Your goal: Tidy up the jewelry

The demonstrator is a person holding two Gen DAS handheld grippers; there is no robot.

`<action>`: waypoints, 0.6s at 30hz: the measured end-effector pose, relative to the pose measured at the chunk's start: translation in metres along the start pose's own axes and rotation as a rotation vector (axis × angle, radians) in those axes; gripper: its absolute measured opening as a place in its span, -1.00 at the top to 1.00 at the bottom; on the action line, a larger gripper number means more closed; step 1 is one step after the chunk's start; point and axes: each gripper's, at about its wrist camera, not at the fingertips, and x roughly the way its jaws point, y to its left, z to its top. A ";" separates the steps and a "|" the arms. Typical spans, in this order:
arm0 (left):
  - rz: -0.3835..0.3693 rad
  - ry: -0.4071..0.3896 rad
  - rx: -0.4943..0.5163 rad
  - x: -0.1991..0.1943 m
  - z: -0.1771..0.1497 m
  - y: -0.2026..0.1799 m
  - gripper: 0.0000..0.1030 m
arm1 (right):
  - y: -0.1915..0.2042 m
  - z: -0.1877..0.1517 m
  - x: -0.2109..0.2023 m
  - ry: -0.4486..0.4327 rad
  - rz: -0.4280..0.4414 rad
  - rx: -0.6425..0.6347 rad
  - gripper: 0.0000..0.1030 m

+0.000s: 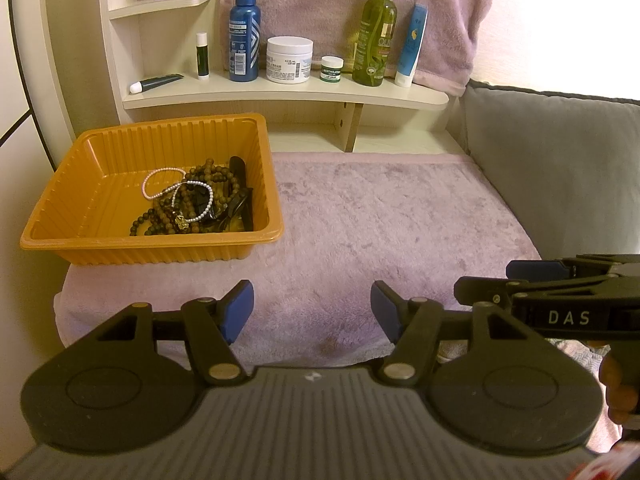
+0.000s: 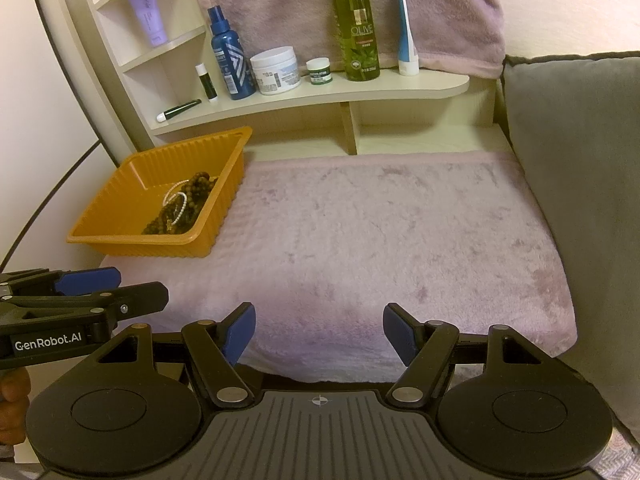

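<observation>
1. Left wrist view shows the jewelry heaped in the right half of an orange tray (image 1: 120, 184): a pink bead bracelet (image 1: 160, 182), a white pearl bracelet (image 1: 196, 204) and brown wooden beads (image 1: 172, 216) lie tangled over dark items I cannot identify.
2. Right wrist view has the tray's near wall hiding most of the heap; only bits of the beads and pale bracelets show.
3. Tray sits at the back left corner of a mauve plush cloth (image 1: 380, 216) covering the worktop.
4. Left claw (image 1: 312, 308) hovers low over the cloth's near edge, blue pads apart and holding nothing.
5. Right claw (image 2: 319, 334) is likewise spread wide and bare; in the left wrist view it enters from the right edge, partly cut off.
6. Behind, a curved shelf (image 1: 288, 94) carries a blue spray bottle (image 1: 243, 32), a white cream jar (image 1: 289, 59) and a green olive bottle (image 1: 374, 36); small labels are unreadable.
7. Grey cushion (image 1: 560, 168) borders the right side.
</observation>
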 end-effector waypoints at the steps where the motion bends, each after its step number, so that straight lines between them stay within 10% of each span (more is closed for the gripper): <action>1: 0.000 0.000 0.000 0.000 -0.001 0.000 -0.21 | 0.000 0.000 0.000 0.000 -0.001 0.001 -0.37; 18: -0.002 -0.003 -0.001 -0.001 0.002 0.000 -0.21 | 0.000 0.000 0.000 -0.001 -0.001 0.000 -0.37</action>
